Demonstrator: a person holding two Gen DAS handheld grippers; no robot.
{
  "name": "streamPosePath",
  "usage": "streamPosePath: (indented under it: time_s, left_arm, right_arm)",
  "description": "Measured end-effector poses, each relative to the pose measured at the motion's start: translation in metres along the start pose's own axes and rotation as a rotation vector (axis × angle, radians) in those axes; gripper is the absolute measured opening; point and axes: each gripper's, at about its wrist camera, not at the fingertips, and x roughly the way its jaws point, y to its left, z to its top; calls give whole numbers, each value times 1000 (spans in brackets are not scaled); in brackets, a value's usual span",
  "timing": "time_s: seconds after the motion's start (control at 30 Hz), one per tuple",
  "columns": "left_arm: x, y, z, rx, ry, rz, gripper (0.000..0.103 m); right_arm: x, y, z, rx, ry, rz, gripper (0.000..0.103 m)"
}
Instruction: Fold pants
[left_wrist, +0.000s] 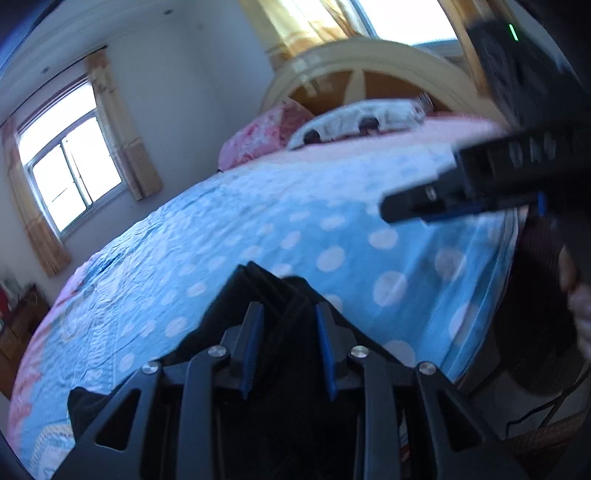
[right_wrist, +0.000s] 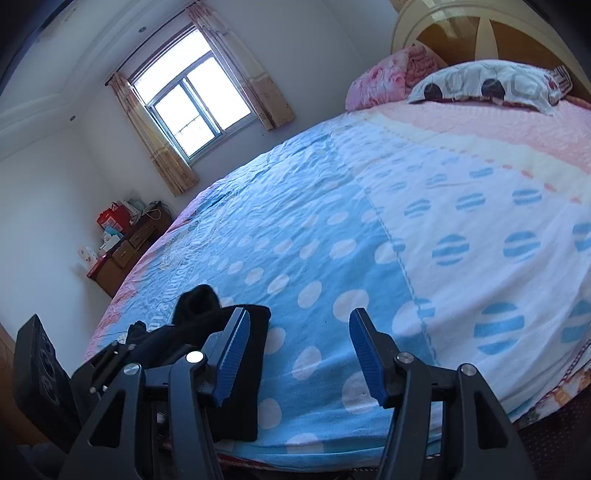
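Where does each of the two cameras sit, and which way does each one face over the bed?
Left wrist: on the left gripper, facing up the bed toward the headboard; black pants between its fingers, the right gripper at right.
Right wrist: on the right gripper, facing the same way, jaws open over the bedspread; pants at left.
Shared: bed, window, pillows, pants.

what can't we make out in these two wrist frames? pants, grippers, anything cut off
- Black pants: left wrist view, lower part hidden behind the left gripper; fold count unclear.
- Whether its pads press the cloth: too dark to tell.
- Pants in right wrist view: near end covered by the right gripper, which stands open and empty.
- Right gripper in left wrist view: motion-blurred, cut by the frame edge.
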Motion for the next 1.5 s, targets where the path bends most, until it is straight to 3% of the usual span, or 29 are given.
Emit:
streamPosePath:
  time_s: [0.13,0.2,0.3,0.33,0.43,0.47,0.57,0.63,0.73,0.83,0.9,0.97,1.03,1.1,1.2,1.3,1.37,1.5]
  left_arm:
    - [-17,-17,-6,81,-35,-20,63]
    - [-32,-8,-2,54,-52,-61,72]
    - [-57,33,3,-86,-47,-124,74]
    - [-71,58,4,-163,-48,-127,81]
    - [-100,119,-5,-307,-86,-47,96]
    - [-107,145,-11,-352,-78,51,97]
    - [-109,193,-31,-418,-18,230,96]
    - [-106,211,-43,-470,20,280,96]
    - [-98,220,-50,-535,43,254,96]
    - [-79,200,-51,-517,71,222,96]
    - [-52,190,-52,-496,121,226,96]
    - [-18,184,-66,-465,219,301,96]
    - [2,193,-87,-533,300,277,96]
    - [1,206,-100,-639,299,220,98]
    - [-20,217,-95,-654,280,268,98]
    - [-55,218,-78,-617,176,327,97]
    - [-64,210,-67,-566,147,305,97]
    - [-44,194,-69,-505,200,304,97]
  right_arm:
    - [4,-2,-2,8,15,4,58]
    - [3,-2,-1,4,4,3,58]
    - [0,3,1,-12,-13,15,58]
    - [-1,7,2,-25,-18,30,58]
    - [0,38,6,-134,-9,98,58]
    - [3,54,6,-187,2,128,58]
    - [25,106,-3,-354,97,228,58]
    - [41,135,-15,-452,137,248,58]
    - [63,165,-38,-578,208,268,58]
    - [79,156,-56,-605,306,198,58]
    - [76,134,-63,-575,338,163,58]
    - [63,109,-68,-500,334,194,58]
    - [49,91,-72,-450,305,220,58]
    - [40,84,-78,-451,294,221,58]
    - [36,86,-70,-446,299,218,58]
    - [13,95,-45,-426,150,261,58]
    - [14,98,-26,-404,100,285,58]
    - [70,93,-10,-386,202,214,58]
